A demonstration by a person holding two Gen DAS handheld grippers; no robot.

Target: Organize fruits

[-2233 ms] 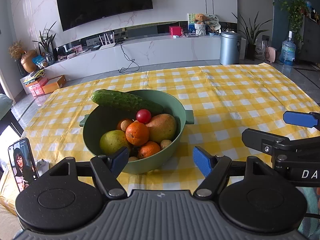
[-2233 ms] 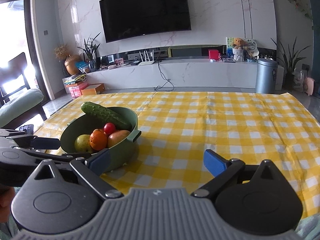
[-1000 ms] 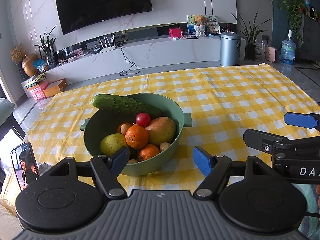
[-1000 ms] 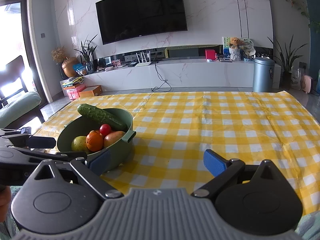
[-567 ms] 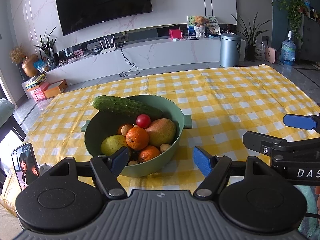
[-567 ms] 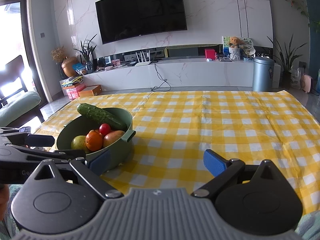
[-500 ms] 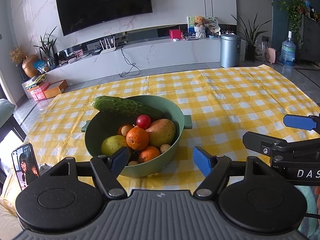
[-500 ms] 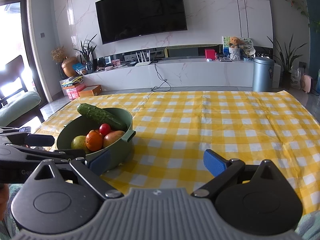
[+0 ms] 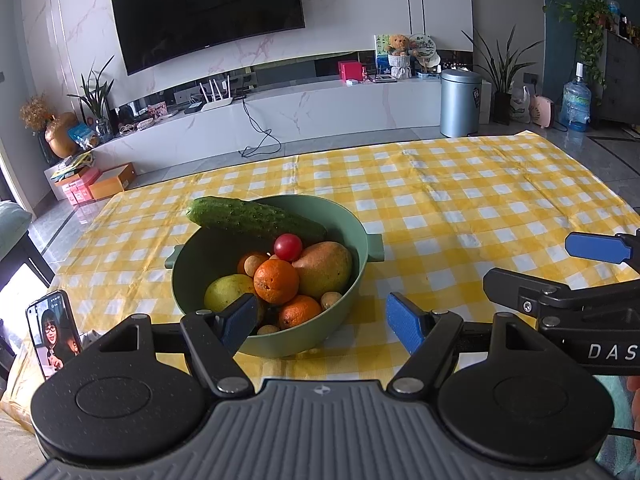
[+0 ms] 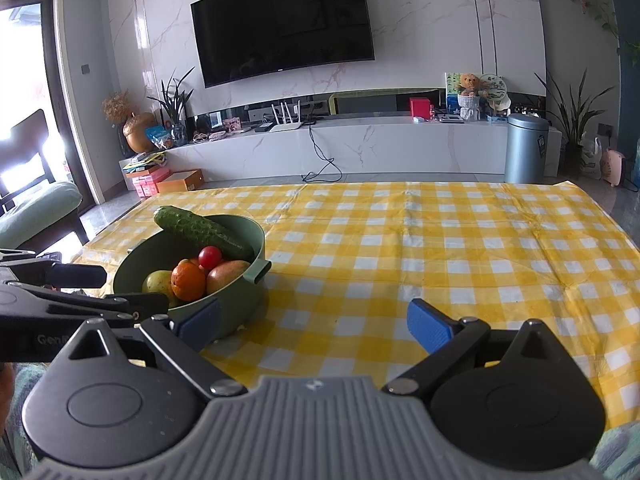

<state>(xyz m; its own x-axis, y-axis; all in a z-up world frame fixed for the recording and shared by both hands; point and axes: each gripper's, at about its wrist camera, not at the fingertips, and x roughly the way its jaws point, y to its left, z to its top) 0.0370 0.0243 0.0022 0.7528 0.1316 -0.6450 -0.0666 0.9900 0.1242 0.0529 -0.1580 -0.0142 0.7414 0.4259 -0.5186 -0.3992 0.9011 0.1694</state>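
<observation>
A green two-handled bowl (image 9: 360,240) sits on the yellow checked tablecloth (image 9: 460,208). A cucumber (image 9: 248,216) lies across its far rim. Inside are a cherry tomato (image 9: 288,246), a mango (image 9: 323,268), two oranges (image 9: 276,281), a yellow-green fruit (image 9: 226,294) and small brown fruits. My left gripper (image 9: 322,322) is open and empty just in front of the bowl. My right gripper (image 10: 314,326) is open and empty, to the right of the bowl (image 10: 256,248); the cucumber (image 10: 200,229) and fruits show there too.
A phone (image 9: 54,332) stands at the table's near left edge. The cloth stretches right and back of the bowl (image 10: 460,248). Beyond the table are a TV wall, a white console and a grey bin (image 9: 460,108). The right gripper's arm (image 9: 568,300) shows in the left view.
Both grippers have drifted slightly back from the bowl and stay open. The bowl and fruits have not moved.
</observation>
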